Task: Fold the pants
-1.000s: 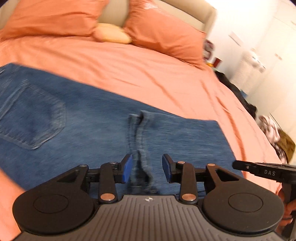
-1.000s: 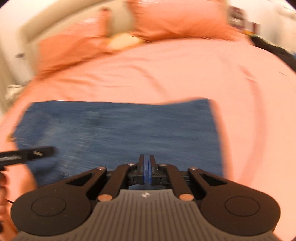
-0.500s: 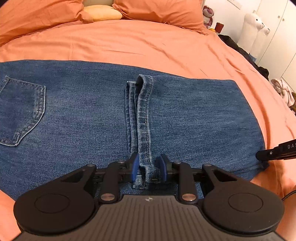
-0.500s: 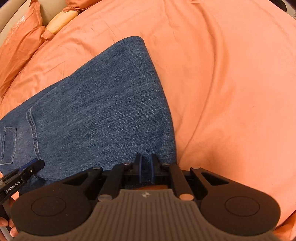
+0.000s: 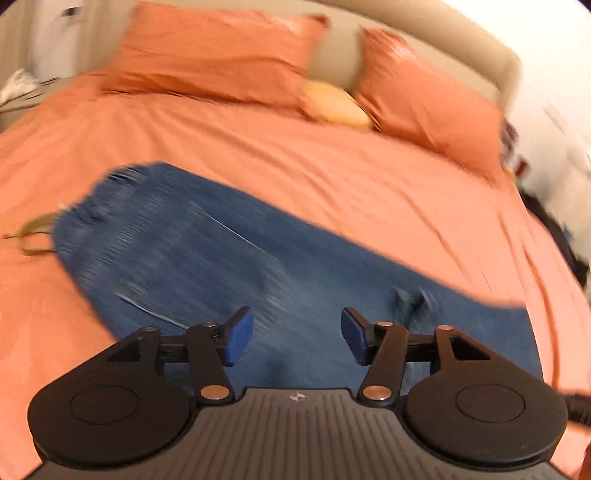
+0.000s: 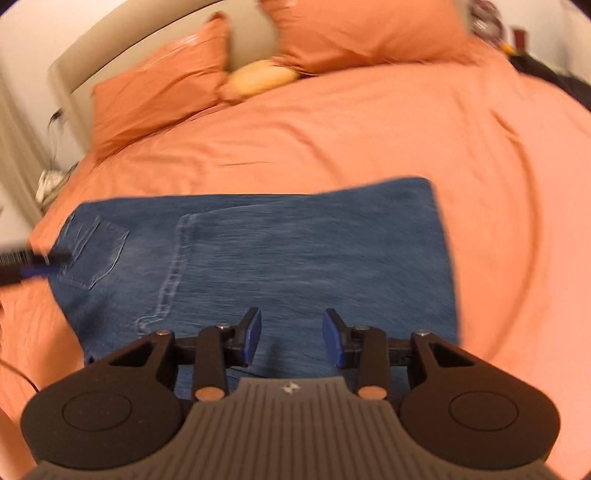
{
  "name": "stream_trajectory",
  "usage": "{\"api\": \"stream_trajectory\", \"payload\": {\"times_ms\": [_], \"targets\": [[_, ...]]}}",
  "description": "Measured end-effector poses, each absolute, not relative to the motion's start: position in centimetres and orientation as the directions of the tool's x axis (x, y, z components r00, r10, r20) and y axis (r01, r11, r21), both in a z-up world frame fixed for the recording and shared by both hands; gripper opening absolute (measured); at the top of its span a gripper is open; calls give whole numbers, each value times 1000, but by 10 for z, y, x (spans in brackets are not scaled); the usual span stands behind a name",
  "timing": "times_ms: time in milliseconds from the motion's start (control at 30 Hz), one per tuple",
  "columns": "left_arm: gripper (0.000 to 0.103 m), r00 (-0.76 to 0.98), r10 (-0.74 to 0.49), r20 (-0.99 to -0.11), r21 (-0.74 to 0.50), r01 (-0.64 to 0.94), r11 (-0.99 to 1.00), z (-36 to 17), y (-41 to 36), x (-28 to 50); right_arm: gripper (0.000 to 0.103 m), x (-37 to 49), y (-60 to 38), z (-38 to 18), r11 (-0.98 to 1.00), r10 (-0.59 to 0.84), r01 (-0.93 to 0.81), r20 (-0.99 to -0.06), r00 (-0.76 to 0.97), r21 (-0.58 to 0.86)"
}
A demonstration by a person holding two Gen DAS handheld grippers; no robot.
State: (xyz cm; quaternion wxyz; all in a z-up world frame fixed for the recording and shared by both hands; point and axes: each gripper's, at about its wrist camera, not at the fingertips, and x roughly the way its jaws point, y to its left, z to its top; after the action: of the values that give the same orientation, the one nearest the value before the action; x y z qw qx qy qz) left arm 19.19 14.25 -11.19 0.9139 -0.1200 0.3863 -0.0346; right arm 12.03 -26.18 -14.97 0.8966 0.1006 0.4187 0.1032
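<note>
Nearest to me, both of my tools hang over the near edge of the jeans (image 6: 280,254) with nothing between their pads. My left gripper (image 5: 297,339) has its jaws spread wide; half a second ago they were pinched around the doubled hem seam at that same near edge, so I have let go of it. My right gripper (image 6: 291,338) is likewise released, where a moment before its jaws were almost together at the jeans' near right corner. Both views are smeared, which I take to mean both hands are pulling back and up from the cloth.

The jeans lie flat on the orange bedspread (image 6: 406,129) as a broad folded rectangle. Their back pocket (image 6: 92,254) sits toward the left end, with a stitched seam just right of it and a clean straight edge on the right. In the right view the tip of my left tool pokes in beside the pocket.

I judge that one fold has just been laid and released. The bundle is long, so another fold across it, bringing one end over the other, probably remains.

Beyond the jeans the bedspread runs bare to two orange pillows (image 6: 332,29) against the headboard, with a yellow cushion (image 6: 258,79) between them.
</note>
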Motion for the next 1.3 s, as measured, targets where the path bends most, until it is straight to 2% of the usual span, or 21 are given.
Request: {"api": "stream_trajectory", "payload": {"times_ms": [100,200,400,467,533,600,733,800,1000,1067,1100,1133,1167,1300], "targets": [[65,720,-82,-689,-261,-141,955,-112,180,199,35,130,-230,-147,962,274,-175,-719,639,211],[80,747,-33,-664,-306,-231,924,-122,217,202,35,145,-198,-147,950,293,-275,-720,628,147],[82,744,55,-666,-348,-376,859,-139,267,212,34,183,-157,-147,876,313,-482,-762,567,1],[89,742,82,-665,-396,-443,804,-150,288,216,34,198,-148,-149,846,304,-531,-781,546,-42],[89,734,80,-674,-463,-505,729,-164,308,220,34,207,-145,-151,819,302,-570,-798,521,-62],[89,733,62,-677,-512,-530,676,-178,323,223,34,218,-139,-155,793,316,-606,-812,491,-58],[89,720,55,-691,-533,-560,635,-202,334,231,34,235,-127,-164,742,325,-668,-838,438,-62],[93,731,51,-680,-547,-553,629,-207,336,235,34,244,-120,-172,719,314,-693,-861,399,-59],[94,740,22,-672,-557,-525,644,-214,340,248,35,258,-110,-190,681,270,-730,-907,323,-58],[91,743,-2,-669,-569,-510,645,-216,343,254,35,261,-110,-191,682,267,-730,-913,309,-47],[86,745,-13,-667,-573,-502,648,-217,344,256,35,262,-111,-191,683,268,-729,-914,305,-43],[75,748,-26,-663,-580,-492,649,-218,345,258,35,262,-111,-191,687,271,-726,-914,303,-37],[73,752,-38,-658,-591,-485,645,-218,346,259,35,262,-112,-192,690,274,-723,-913,303,-33],[51,756,-39,-653,-598,-484,639,-218,346,258,35,261,-113,-193,696,277,-717,-910,307,-30]]}}
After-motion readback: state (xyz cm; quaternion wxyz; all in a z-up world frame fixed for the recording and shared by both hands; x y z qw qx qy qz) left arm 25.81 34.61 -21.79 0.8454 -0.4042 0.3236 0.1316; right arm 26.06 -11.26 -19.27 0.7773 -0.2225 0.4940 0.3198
